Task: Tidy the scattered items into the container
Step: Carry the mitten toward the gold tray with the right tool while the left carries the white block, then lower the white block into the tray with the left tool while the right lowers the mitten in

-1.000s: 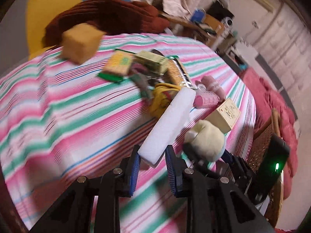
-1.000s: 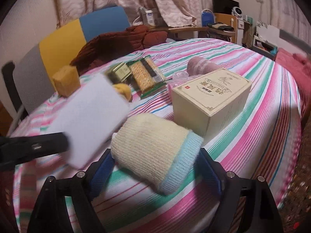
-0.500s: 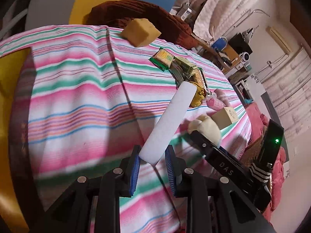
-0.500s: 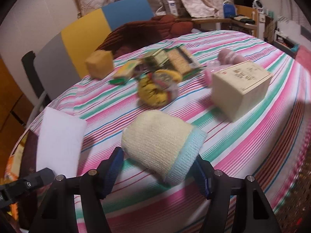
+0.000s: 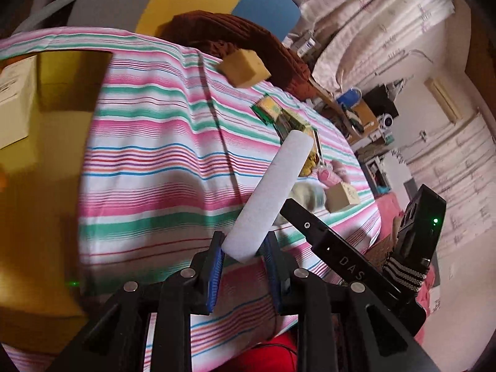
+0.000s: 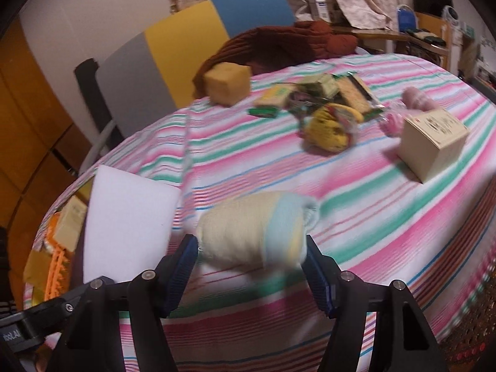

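My left gripper [image 5: 243,255] is shut on a white foam block [image 5: 269,195], held edge-on above the striped table; the block also shows in the right wrist view [image 6: 127,226]. My right gripper [image 6: 251,266] is shut on a cream knit roll with a pale blue band [image 6: 254,226], lifted over the table's near edge. A yellow container [image 5: 37,167] lies at the table's left end, with a cream box [image 5: 14,102] in it. An orange basket rim [image 6: 55,266] shows at the left of the right wrist view.
On the striped cloth [image 6: 356,204] lie a yellow sponge cube [image 6: 228,83], snack packets [image 6: 310,93], a yellow pouch [image 6: 328,127], a pink item [image 6: 412,102] and a cream carton [image 6: 432,142]. A chair with a brown garment [image 6: 279,43] stands behind.
Both grippers have pulled back and swung left toward the table's end with their loads. The yellow container has come into the left wrist view.
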The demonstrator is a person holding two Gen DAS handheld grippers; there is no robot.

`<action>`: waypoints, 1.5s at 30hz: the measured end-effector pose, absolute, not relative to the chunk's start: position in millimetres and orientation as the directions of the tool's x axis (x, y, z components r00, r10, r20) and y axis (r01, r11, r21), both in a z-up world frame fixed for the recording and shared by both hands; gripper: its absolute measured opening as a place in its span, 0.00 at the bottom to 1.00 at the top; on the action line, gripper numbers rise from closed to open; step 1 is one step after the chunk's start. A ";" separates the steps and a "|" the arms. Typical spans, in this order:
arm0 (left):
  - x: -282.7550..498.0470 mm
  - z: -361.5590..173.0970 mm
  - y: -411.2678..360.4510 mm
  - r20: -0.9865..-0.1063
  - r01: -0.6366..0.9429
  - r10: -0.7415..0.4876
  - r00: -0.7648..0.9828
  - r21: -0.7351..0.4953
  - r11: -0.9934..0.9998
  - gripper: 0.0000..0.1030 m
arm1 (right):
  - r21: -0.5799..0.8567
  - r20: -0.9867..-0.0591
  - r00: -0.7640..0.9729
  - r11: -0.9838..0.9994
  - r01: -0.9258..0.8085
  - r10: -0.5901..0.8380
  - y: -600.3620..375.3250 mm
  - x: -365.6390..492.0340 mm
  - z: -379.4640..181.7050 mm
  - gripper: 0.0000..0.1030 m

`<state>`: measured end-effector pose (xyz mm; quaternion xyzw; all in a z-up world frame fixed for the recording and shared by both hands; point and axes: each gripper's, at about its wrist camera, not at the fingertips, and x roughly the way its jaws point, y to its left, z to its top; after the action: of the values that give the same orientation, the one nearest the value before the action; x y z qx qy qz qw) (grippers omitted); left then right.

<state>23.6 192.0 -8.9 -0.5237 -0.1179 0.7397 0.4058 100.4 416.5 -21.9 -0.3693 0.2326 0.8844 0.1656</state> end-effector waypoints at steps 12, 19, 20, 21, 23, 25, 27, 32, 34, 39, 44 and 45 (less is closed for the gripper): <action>7.8 3.6 115.9 -0.633 -0.359 0.733 -0.249 -0.643 -0.677 0.24 | 0.298 -0.735 -0.678 -0.898 -0.323 0.000 369.4 58.4 -14.8 0.47; -1.9 -5.3 99.9 -0.616 -0.303 0.745 -0.255 -0.681 -0.667 0.24 | 0.262 -0.723 -0.687 -0.891 -0.371 0.073 380.5 59.8 -9.9 0.78; -3.1 -5.3 98.3 -0.613 -0.301 0.748 -0.255 -0.685 -0.664 0.24 | 0.246 -0.724 -0.685 -0.897 -0.367 0.081 383.0 56.3 -9.3 0.78; -4.1 -5.0 98.1 -0.611 -0.299 0.750 -0.255 -0.687 -0.662 0.24 | 0.216 -0.727 -0.680 -0.906 -0.364 0.099 387.1 49.5 -9.6 0.78; -5.3 -3.5 96.2 -0.605 -0.295 0.752 -0.261 -0.692 -0.659 0.24 | 0.159 -0.724 -0.673 -0.914 -0.373 0.149 394.2 38.3 -11.5 0.78; -4.7 -2.3 93.3 -0.601 -0.288 0.753 -0.268 -0.696 -0.658 0.24 | 0.129 -0.744 -0.648 -0.918 -0.375 0.160 405.0 21.5 -18.4 0.78; -5.7 -1.6 88.4 -0.597 -0.275 0.752 -0.278 -0.701 -0.658 0.24 | 0.101 -0.767 -0.611 -0.905 -0.413 0.194 416.4 10.7 -27.2 0.78; -9.7 -3.3 80.6 -0.592 -0.248 0.752 -0.291 -0.712 -0.657 0.24 | 0.117 -0.789 -0.586 -0.890 -0.440 0.186 438.2 3.8 -41.6 0.58; -10.2 -4.0 80.3 -0.589 -0.244 0.755 -0.289 -0.717 -0.653 0.24 | 0.163 -0.806 -0.576 -0.885 -0.437 0.136 444.7 4.4 -49.3 0.55; -9.4 -4.5 77.5 -0.584 -0.240 0.758 -0.291 -0.722 -0.649 0.24 | 0.140 -0.807 -0.572 -0.894 -0.426 0.146 436.9 10.0 -49.2 0.54; -10.7 -6.9 67.4 -0.580 -0.215 0.756 -0.303 -0.731 -0.647 0.24 | 0.237 -0.801 -0.597 -0.886 -0.400 0.055 420.3 15.1 -39.9 0.54; -10.5 -7.3 63.6 -0.579 -0.209 0.755 -0.308 -0.733 -0.647 0.24 | 0.251 -0.796 -0.604 -0.887 -0.388 0.039 414.7 15.6 -37.0 0.54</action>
<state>-10.5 63.6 -7.3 -0.4954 -0.2757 0.7604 0.3169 15.6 414.7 -37.0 -0.4281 0.2040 0.8719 0.1223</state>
